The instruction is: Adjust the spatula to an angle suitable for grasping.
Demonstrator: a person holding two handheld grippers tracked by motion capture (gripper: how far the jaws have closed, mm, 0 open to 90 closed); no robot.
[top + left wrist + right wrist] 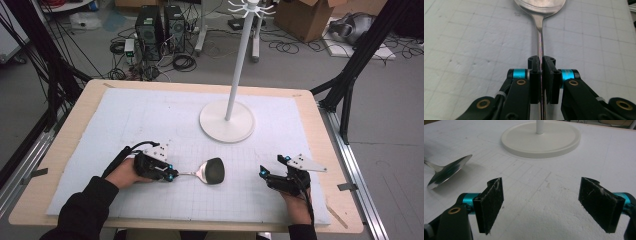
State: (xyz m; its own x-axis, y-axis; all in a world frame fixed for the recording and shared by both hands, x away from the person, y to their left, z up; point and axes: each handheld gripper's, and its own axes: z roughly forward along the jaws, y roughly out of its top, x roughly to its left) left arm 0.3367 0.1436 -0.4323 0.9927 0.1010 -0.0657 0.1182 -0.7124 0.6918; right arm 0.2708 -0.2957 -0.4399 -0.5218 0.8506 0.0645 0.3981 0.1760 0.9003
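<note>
The left tool (172,175) is clamped on the thin handle of a metal spoon (210,170), whose bowl reaches right over the counter's white mat (150,125). Farther right, the right tool (263,173) rests wide apart, short of the stand's base (226,121).

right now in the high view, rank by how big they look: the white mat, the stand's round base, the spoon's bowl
1. White mat, by far the largest.
2. Stand's round base.
3. Spoon's bowl, smallest; it lies nearer the camera than the base yet looks smaller.
</note>
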